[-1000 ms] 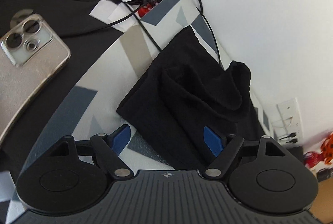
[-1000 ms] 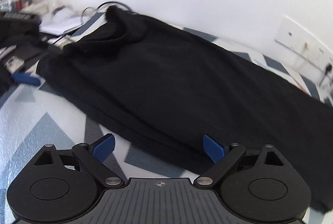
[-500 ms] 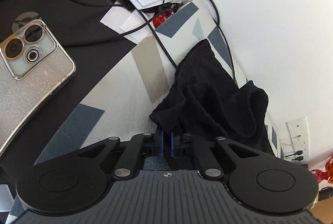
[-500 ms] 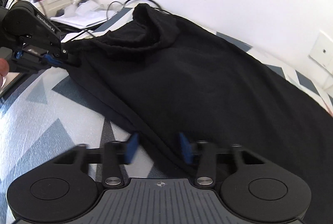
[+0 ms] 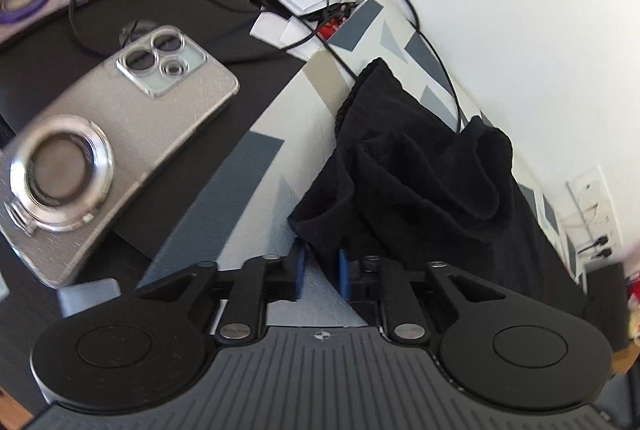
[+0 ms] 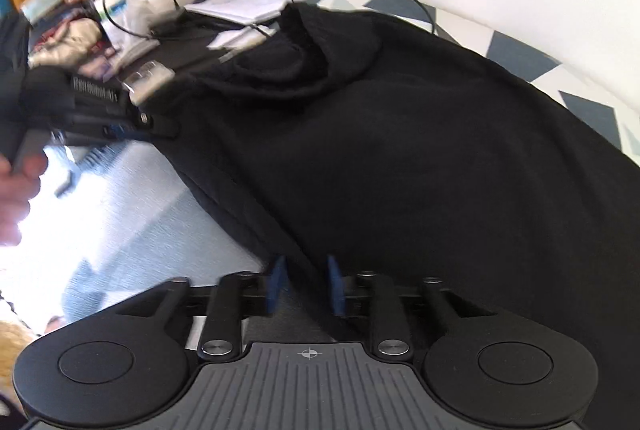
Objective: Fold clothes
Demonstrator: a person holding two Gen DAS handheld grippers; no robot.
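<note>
Now both the left gripper (image 5: pixel 320 272) and right gripper (image 6: pixel 306 284) pinch the black garment's (image 6: pixel 400 158) near edge on the patterned cover (image 5: pixel 256 166).

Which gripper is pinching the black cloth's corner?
The left hand-held gripper, beside the glittery silver phone, pinches the black knit garment's corner; the right hand-held gripper holds its long edge.

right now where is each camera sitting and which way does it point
Left wrist: sits on the left tool, looking forward along its blue fingers at the bunched corner of the black garment, with a phone to the side.
Right wrist: sits on the right tool, facing along the black garment's near edge toward the cluttered desk; the person's hand shows at the left edge.
Shared: the black garment and patterned cover; the right view also catches the left tool.
</note>
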